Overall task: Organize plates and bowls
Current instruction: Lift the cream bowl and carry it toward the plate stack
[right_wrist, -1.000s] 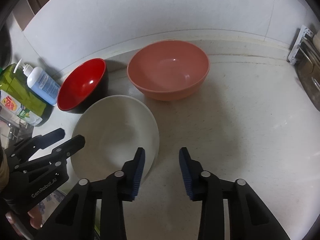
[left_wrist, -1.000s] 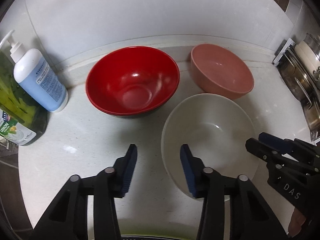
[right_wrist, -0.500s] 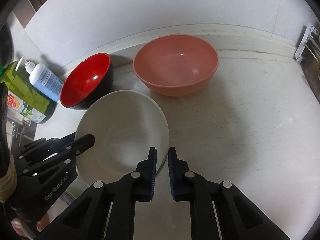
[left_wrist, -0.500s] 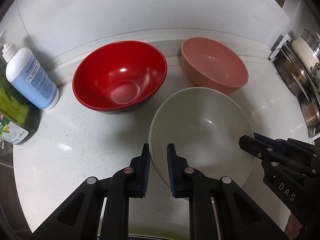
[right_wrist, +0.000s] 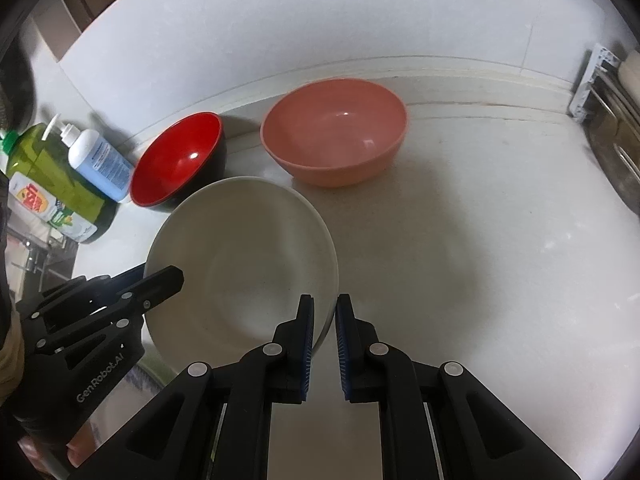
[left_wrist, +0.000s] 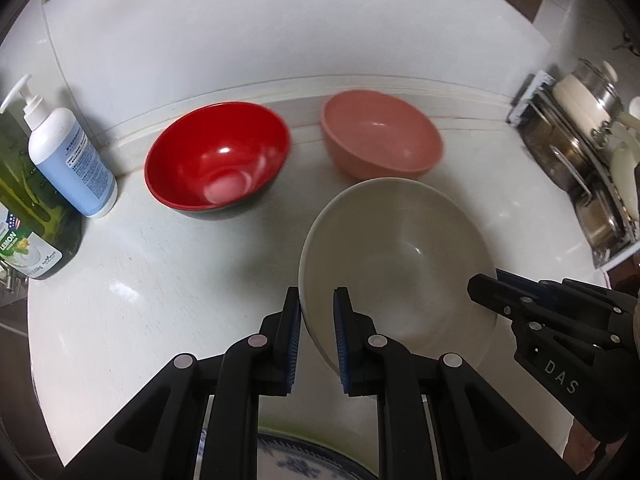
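A white bowl (left_wrist: pixel 400 256) is gripped from both sides. My left gripper (left_wrist: pixel 316 306) is shut on its left rim, one pad inside and one outside. My right gripper (right_wrist: pixel 325 314) is shut on the opposite rim of the white bowl (right_wrist: pixel 240 256). Each gripper also shows in the other's view: the right gripper (left_wrist: pixel 486 290) at the bowl's right rim, the left gripper (right_wrist: pixel 170 278) at its left rim. Behind the bowl stand a red bowl (left_wrist: pixel 216 160) with a black outside and a pink bowl (left_wrist: pixel 380 136), both upright and empty on the white counter (left_wrist: pixel 160 280).
A white pump bottle (left_wrist: pixel 68 148) and a green dish-soap bottle (left_wrist: pixel 24 200) stand at the left edge. A metal rack with pots (left_wrist: pixel 580 152) lines the right side. A blue-patterned plate (left_wrist: pixel 304 460) shows below the left gripper. The wall runs behind the bowls.
Both grippers went from open beside the white bowl to shut on its rim. Both views have since shifted a little, with the bowl staying between the pads.
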Tool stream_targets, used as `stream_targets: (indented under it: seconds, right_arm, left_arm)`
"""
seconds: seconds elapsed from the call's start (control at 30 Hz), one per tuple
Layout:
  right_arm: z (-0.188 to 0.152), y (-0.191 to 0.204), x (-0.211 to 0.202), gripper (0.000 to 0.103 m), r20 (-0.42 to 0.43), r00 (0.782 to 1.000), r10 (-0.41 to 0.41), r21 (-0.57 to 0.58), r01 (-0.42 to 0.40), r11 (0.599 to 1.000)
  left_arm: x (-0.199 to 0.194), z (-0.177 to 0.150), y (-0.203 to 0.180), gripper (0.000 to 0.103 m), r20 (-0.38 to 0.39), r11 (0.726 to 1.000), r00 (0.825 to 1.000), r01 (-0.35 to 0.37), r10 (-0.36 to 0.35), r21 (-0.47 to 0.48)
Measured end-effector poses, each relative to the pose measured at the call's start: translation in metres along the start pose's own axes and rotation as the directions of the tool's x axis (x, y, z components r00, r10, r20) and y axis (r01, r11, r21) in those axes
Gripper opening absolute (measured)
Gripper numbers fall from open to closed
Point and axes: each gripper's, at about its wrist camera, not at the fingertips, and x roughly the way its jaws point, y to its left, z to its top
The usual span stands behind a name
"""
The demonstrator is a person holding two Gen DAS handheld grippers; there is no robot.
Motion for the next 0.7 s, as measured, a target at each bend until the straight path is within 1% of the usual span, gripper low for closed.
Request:
stream_targets:
  seconds: [0.2,0.43,0.7]
  right_arm:
    - [-0.019,-0.009,-0.023,0.013,0.017,1.0,-0.018,0.017,0.017,1.0]
    - [-0.045,-0.026,-0.047,0.013,0.031,0.999,-0.043,0.034,0.042,0.999]
    - [-0.074,-0.046,-0.065,0.013,0.033,0.997,-0.067,0.069,0.064,0.996]
  left_arm:
    - [-0.015,-0.015,-0.019,0.017,0.001,1.0,1.0,0.027,-0.027,0.012]
    - [-0.032,-0.039,-0.044,0.017,-0.01,0.998,0.998,0.06,-0.06,0.034]
    - [-0.037,-0.064,-0.073,0.017,-0.037,0.994,0.996,0.081,-0.078,0.069]
